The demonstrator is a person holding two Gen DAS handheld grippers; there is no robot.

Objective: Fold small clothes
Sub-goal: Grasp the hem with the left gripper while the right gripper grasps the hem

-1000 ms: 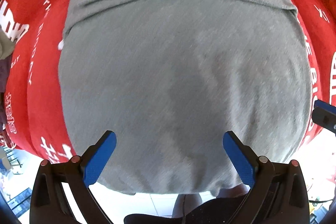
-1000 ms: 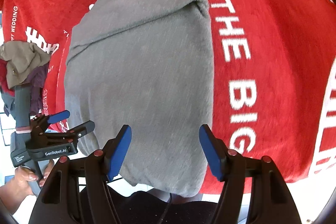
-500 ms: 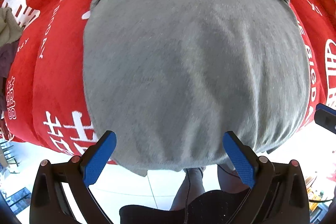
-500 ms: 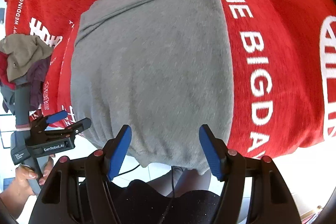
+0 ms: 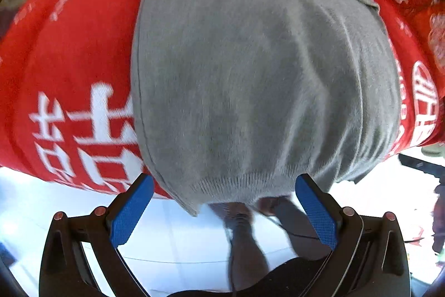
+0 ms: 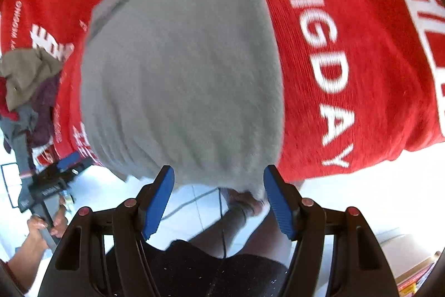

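Note:
A grey knitted garment (image 5: 258, 80) lies folded on a red cloth-covered table (image 5: 72, 52), its ribbed hem hanging over the near edge. It also shows in the right wrist view (image 6: 183, 74). My left gripper (image 5: 222, 210) is open and empty, just short of the hem's left part. My right gripper (image 6: 218, 199) is open and empty, just short of the hem's right corner. The left gripper also shows from the side in the right wrist view (image 6: 64, 171), held in a hand.
The red cloth (image 6: 347, 46) has white lettering. A pile of other clothes (image 6: 25, 85) sits at the table's left end. Below the table edge I see white floor tiles (image 5: 180, 235) and the person's legs (image 5: 244, 241).
Both grippers have pulled back toward the near table edge. The garment's hem, earlier under the fingers, now hangs just ahead of the fingertips. The jaws stay open.

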